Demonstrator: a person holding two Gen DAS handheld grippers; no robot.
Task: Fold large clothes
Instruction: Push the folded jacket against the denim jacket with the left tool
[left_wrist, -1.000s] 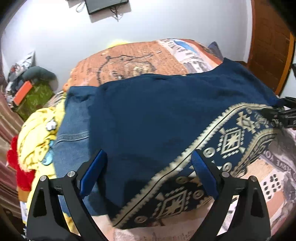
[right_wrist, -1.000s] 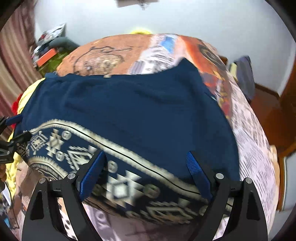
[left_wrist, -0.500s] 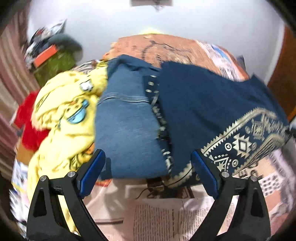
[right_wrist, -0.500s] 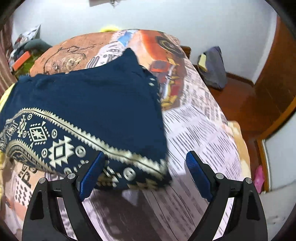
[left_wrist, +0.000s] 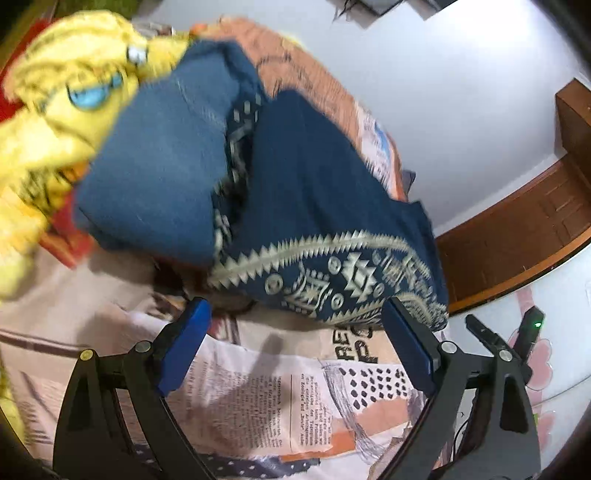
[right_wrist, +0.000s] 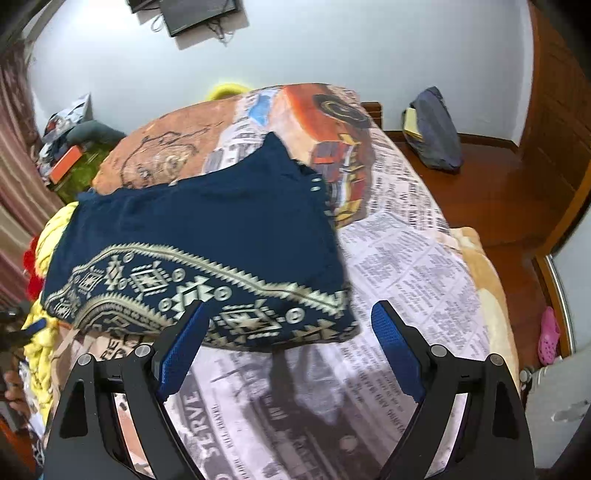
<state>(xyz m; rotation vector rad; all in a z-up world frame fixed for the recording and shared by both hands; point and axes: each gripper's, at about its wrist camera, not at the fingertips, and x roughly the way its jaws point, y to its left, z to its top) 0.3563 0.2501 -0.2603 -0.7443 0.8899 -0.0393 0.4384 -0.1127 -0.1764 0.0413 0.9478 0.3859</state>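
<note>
Meanwhile the left gripper (left_wrist: 295, 332) was closing with nothing between its fingers, the right gripper (right_wrist: 288, 332) gaped empty, near the folded blue cloth (right_wrist: 207, 236).

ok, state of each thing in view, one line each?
navy patterned garment: folded, lying on bed, not gripped
denim piece: folded, beside the navy one
yellow garment: crumpled, unfolded
left tongs: closing, nothing between
right tongs: open, empty

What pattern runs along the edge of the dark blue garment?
Cream geometric border on navy; clearest in the right wrist view.
</note>
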